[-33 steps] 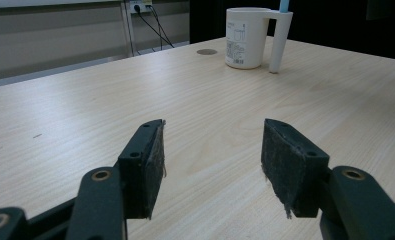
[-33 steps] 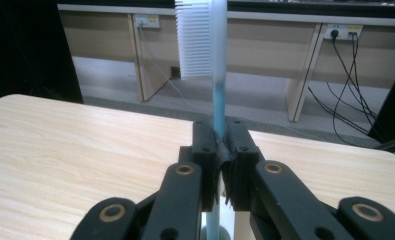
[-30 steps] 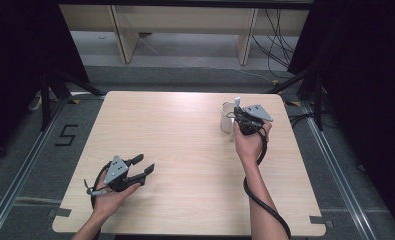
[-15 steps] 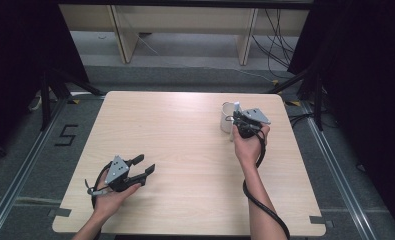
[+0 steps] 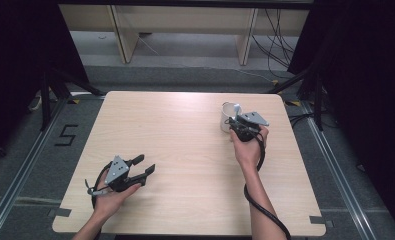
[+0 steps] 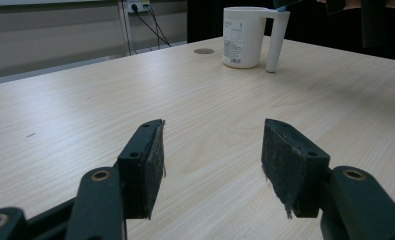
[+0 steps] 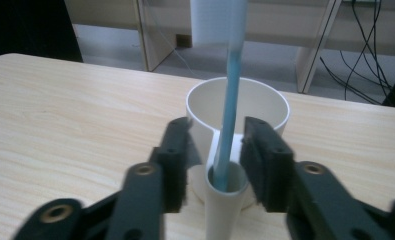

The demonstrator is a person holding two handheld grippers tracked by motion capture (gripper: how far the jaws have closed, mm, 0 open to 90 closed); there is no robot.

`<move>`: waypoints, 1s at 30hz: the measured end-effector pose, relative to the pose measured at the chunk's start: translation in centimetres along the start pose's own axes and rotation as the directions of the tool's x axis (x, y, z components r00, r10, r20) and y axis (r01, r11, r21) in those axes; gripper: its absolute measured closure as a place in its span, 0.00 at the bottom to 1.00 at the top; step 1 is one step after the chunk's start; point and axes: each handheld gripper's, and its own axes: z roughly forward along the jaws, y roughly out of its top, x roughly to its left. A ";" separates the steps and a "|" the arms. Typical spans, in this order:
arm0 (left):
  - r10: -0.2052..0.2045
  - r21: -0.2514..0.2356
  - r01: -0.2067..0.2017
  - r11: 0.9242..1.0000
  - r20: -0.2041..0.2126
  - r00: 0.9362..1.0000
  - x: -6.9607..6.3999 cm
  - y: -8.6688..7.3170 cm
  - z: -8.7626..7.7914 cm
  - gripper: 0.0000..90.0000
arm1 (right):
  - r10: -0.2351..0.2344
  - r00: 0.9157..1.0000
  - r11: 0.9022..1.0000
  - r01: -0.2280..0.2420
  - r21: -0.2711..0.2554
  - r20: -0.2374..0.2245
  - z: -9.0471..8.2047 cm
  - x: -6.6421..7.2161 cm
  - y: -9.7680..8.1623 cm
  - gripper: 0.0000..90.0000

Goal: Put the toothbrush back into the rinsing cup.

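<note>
tabletop point(image 5: 185, 130): big pale wood slab, mostly bare. All the action sits at the far right corner, with plenty of free room in the middle.

cup point(image 5: 227, 117): white, upright, standing on the tabletop near the far right edge, right in front of the right hand. Its handle point(image 6: 276, 40) is a hollow tube open at the top, so it doubles as a holder. It's turned toward the person, which is why the claw can come at it straight on.

left claw point(image 6: 212, 165): released, jaws spread wide with nothing between them. It's parked low over the near left part of the tabletop, well apart from the cup. My guess is it's just staying out of the way, since this looks like a one-hand job.

right claw point(image 7: 216, 150): its jaws have just been opening. The handle tube and the stick are between them, but the pads stand off to either side and don't squeeze anything. Reads to me as letting go after a drop-in.

blue stick point(image 7: 231, 110): thin blue stem, lower end down inside the handle tube, standing nearly upright and leaning a touch. The top is a pale blur, could be a toothbrush head, can't tell for sure. The tube is what keeps it up now, not the claw.

next, I reckon: back the right claw straight off so a pad doesn't clip the stem and tip it out.
</note>
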 end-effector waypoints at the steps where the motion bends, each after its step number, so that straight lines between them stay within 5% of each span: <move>1: -0.001 0.000 0.001 1.000 0.001 1.000 0.0 0.0 0.0 0.46 | -0.001 1.000 1.000 0.001 0.010 -0.005 0.0 -0.1 -0.1 0.65; 3: -0.001 0.000 0.001 1.000 0.001 1.000 0.0 0.0 0.0 0.46 | -0.008 1.000 1.000 0.008 0.026 -0.005 -0.2 -0.3 -0.2 0.54; 10: -0.004 -0.002 0.004 1.000 -0.001 1.000 0.1 0.0 -0.1 0.46 | -0.004 1.000 0.999 0.004 0.045 -0.009 -1.0 -0.8 -0.4 0.47; 20: -0.017 -0.017 0.017 1.000 -0.009 1.000 0.4 -0.2 -0.2 0.46 | -0.009 0.999 0.996 0.013 0.084 -0.045 -2.9 -1.7 -1.3 0.45; 30: -0.010 -0.025 0.009 1.000 -0.018 1.000 0.6 -0.2 -0.3 0.45 | 0.016 1.000 0.993 -0.013 0.118 -0.025 -5.6 -2.5 -2.6 0.43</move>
